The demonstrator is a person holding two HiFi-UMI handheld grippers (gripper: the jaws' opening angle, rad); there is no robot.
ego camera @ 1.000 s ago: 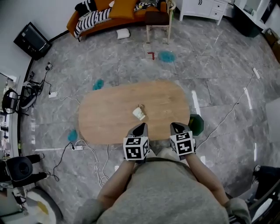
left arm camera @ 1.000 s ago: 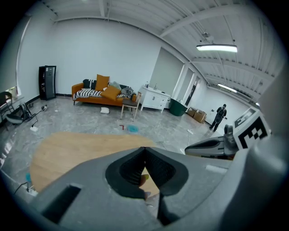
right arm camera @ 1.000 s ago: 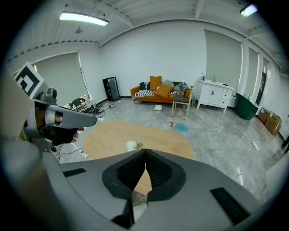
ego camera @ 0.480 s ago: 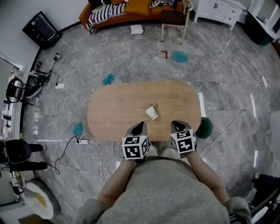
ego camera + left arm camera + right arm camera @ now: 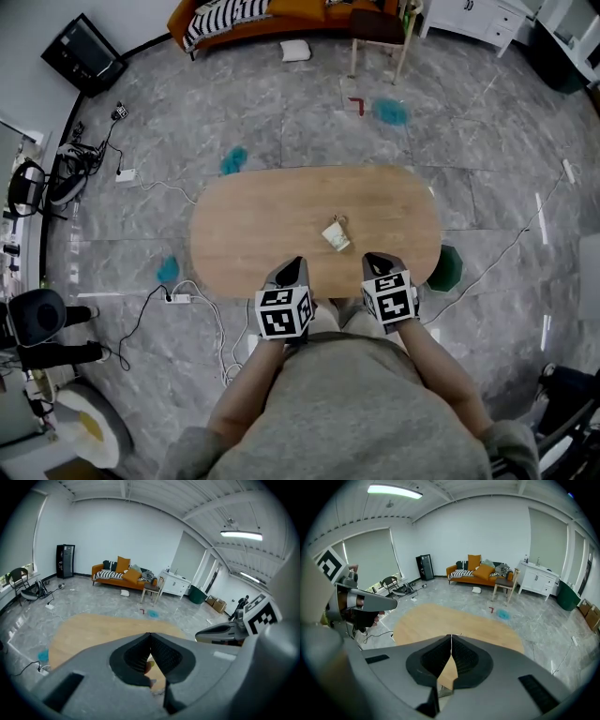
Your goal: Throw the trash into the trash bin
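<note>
Has shifted sideways along the bench (image 5: 244, 225) over the last second, bringing the crumpled paper cup (image 5: 336, 234) from dead ahead of the left hand-held gripper (image 5: 292, 265) to between the two, nearer the right hand-held gripper (image 5: 374, 260). Holds both pairs of jaws pressed together, nothing in either. Leaves the cup lying mid-bench, apart from both tips, with the dark green trash bin (image 5: 446, 268) on the floor just off the bench's right end. Looks like approach only: needs to open one pair and reach for the cup before any carry to the bin.
</note>
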